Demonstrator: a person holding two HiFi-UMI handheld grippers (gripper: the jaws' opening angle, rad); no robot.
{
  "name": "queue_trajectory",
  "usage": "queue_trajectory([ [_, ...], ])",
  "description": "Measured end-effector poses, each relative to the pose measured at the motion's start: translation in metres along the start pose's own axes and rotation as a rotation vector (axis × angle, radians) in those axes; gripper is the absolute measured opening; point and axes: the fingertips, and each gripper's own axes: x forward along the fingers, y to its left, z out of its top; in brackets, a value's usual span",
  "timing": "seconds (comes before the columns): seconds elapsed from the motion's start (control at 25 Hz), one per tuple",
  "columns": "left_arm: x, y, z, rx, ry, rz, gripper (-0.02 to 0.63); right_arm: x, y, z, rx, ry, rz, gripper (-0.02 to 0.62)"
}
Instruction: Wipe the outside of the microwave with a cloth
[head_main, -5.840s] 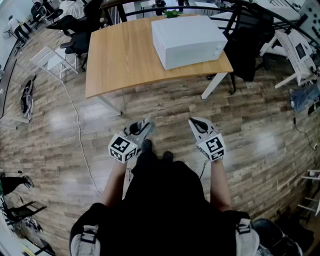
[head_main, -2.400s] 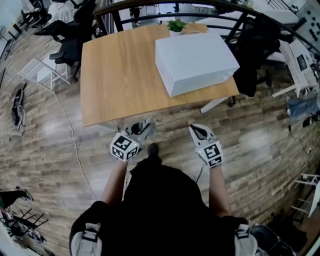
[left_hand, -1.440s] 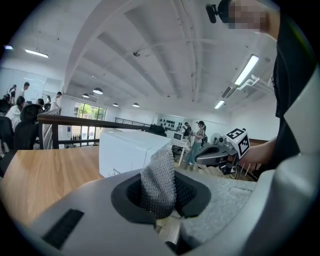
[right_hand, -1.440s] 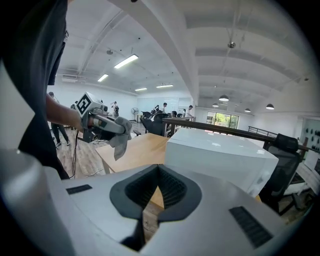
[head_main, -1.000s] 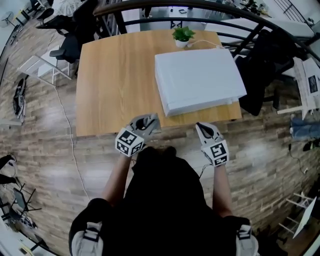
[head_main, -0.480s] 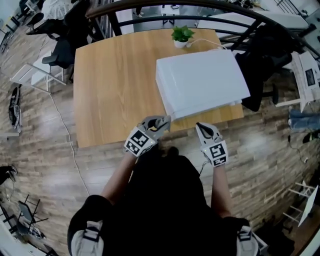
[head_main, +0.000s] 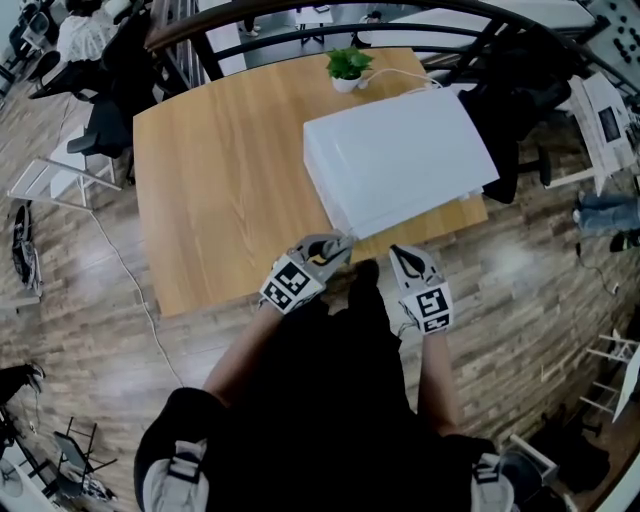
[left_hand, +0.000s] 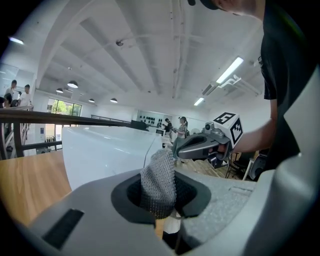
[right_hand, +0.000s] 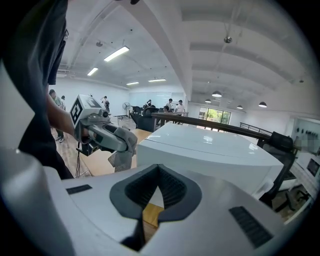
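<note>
The white microwave stands on the right half of a wooden table, with its near left corner toward me. My left gripper is shut on a grey mesh cloth and sits just short of that corner. In the left gripper view the cloth stands up between the jaws, with the microwave behind it. My right gripper is shut with nothing in it, below the microwave's front edge. In the right gripper view the microwave fills the right side, and the cloth hangs from the left gripper.
A small potted plant and a white cable are at the table's far edge. Black office chairs stand to the left, and a dark chair to the right. A dark railing runs behind the table.
I have walked from the open floor up to the table's near edge. Both grippers came forward, and the left one with the cloth swung right toward the microwave's corner.
</note>
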Motion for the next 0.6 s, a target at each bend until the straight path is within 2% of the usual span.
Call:
queue_trajectory([
  [0.16, 0.003, 0.0, 0.0, -0.024, -0.008, -0.022, 0.051, 0.006, -0.005, 0.002, -0.003, -0.011, 0.004, -0.002],
  [0.6, 0.013, 0.008, -0.002, -0.023, 0.005, 0.008, 0.051, 0.02, -0.022, 0.009, -0.014, -0.017, 0.027, -0.002],
])
